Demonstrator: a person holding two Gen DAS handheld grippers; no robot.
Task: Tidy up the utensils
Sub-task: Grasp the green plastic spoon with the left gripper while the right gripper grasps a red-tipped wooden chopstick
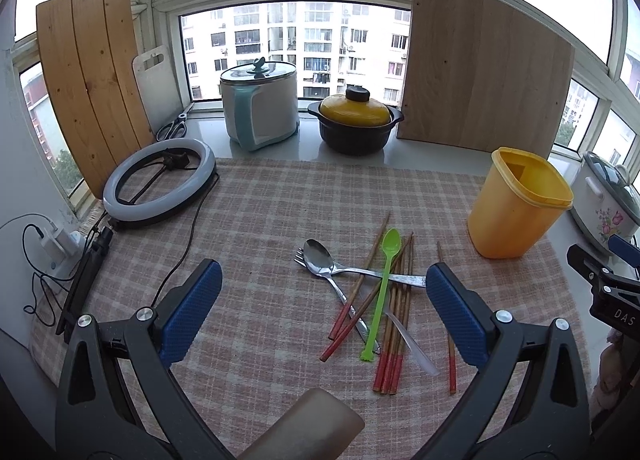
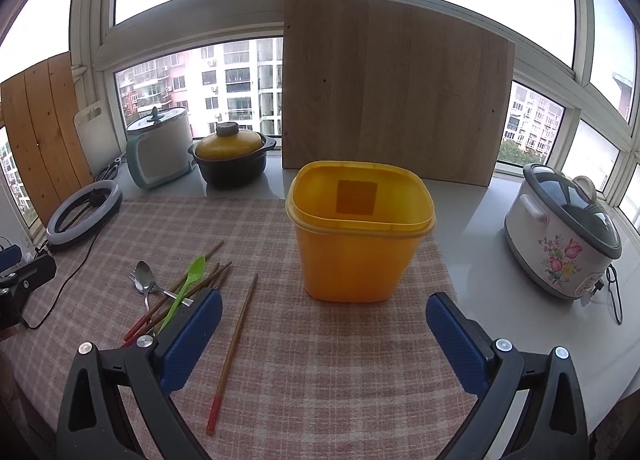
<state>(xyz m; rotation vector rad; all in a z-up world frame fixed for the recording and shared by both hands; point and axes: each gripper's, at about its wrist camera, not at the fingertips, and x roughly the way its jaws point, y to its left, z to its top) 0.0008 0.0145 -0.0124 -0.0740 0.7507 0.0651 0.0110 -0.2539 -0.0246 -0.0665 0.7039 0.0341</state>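
Observation:
A heap of utensils lies on the checked cloth: a green plastic spoon (image 1: 383, 288), a metal spoon (image 1: 320, 258), a fork (image 1: 301, 258) and several red-tipped wooden chopsticks (image 1: 396, 336). One chopstick (image 2: 234, 344) lies apart, between the heap and the empty yellow container (image 2: 360, 236). My left gripper (image 1: 324, 300) hovers open above the heap's left side, nothing between its blue pads. My right gripper (image 2: 324, 336) is open in front of the yellow container (image 1: 516, 204), holding nothing.
On the sill stand a white-and-teal pot (image 1: 260, 104), a black casserole with yellow lid (image 1: 356, 120) and two leaning wooden boards (image 1: 480, 60). A ring light (image 1: 160, 184) with its cable lies at left. A flowered rice cooker (image 2: 564, 236) sits at right. A brownish object (image 1: 308, 428) lies near the front edge.

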